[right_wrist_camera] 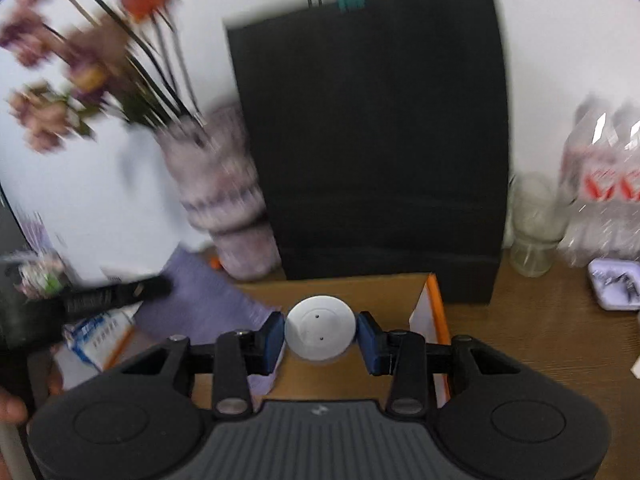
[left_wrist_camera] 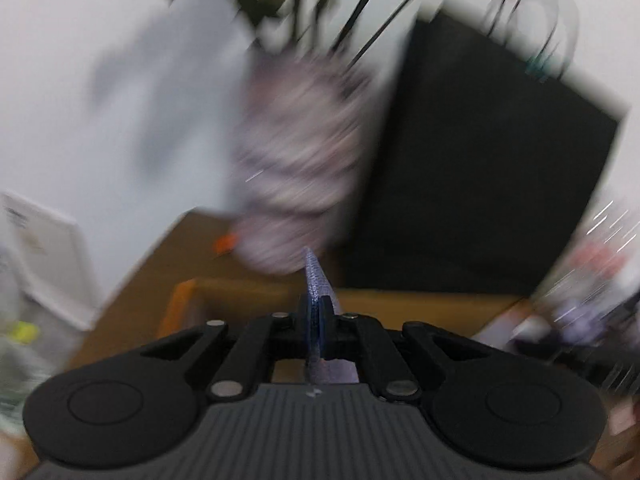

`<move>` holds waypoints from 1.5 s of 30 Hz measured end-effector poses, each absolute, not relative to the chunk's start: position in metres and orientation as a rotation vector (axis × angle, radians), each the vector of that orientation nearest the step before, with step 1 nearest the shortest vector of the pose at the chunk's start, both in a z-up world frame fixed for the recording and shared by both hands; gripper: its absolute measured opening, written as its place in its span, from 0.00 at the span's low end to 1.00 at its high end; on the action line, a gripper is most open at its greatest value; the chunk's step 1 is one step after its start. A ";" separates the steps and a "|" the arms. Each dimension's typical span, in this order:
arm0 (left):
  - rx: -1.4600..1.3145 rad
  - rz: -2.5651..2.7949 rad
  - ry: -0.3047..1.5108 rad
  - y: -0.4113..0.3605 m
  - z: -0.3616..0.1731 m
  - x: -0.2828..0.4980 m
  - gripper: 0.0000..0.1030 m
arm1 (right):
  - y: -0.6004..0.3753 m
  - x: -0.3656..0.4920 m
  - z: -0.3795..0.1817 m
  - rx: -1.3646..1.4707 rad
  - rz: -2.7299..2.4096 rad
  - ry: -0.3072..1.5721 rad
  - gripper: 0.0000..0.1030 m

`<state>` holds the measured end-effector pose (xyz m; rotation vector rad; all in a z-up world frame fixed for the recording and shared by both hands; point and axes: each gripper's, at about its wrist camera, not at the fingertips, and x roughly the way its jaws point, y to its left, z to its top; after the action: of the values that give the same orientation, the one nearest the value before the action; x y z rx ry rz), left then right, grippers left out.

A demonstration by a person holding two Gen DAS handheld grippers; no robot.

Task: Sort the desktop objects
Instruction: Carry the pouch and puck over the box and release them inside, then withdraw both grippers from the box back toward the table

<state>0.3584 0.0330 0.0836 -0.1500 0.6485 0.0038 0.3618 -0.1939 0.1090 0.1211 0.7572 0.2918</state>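
Observation:
My left gripper is shut on a thin purple textured sheet, held on edge above an open cardboard box. The same purple sheet shows in the right wrist view, with the left gripper dark and blurred at its left. My right gripper is shut on a round white disc, held above the open cardboard box with an orange edge.
A striped vase with dried flowers stands behind the box, next to a black paper bag. A glass jar, packed water bottles and a small tray stand on the wooden desk at right. Both views are motion-blurred.

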 end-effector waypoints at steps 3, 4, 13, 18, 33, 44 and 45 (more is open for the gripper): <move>-0.062 0.060 0.687 0.047 0.064 0.364 0.06 | -0.181 0.391 0.089 0.060 0.268 0.839 0.37; -0.036 0.069 0.699 0.050 0.059 0.364 0.06 | -0.174 0.398 0.083 0.020 0.258 0.855 0.37; 0.063 -0.021 0.802 0.046 0.055 0.375 0.64 | -0.150 0.425 0.057 -0.148 0.173 0.943 0.53; 0.008 -0.031 0.785 0.050 0.076 0.370 0.74 | -0.161 0.419 0.086 -0.076 0.184 0.926 0.79; -0.059 -0.042 0.752 0.063 0.160 0.264 1.00 | -0.194 0.303 0.145 0.006 0.228 0.932 0.97; -0.176 -0.054 0.652 0.066 0.110 0.112 1.00 | -0.210 0.148 0.120 0.193 0.304 0.715 0.98; -0.175 -0.029 0.646 0.065 0.103 0.101 1.00 | -0.211 0.135 0.114 0.183 0.291 0.701 0.98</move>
<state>0.1007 0.0650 0.1026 -0.1751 0.6458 -0.0288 0.1353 -0.2113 0.1136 0.1833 0.7011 0.2909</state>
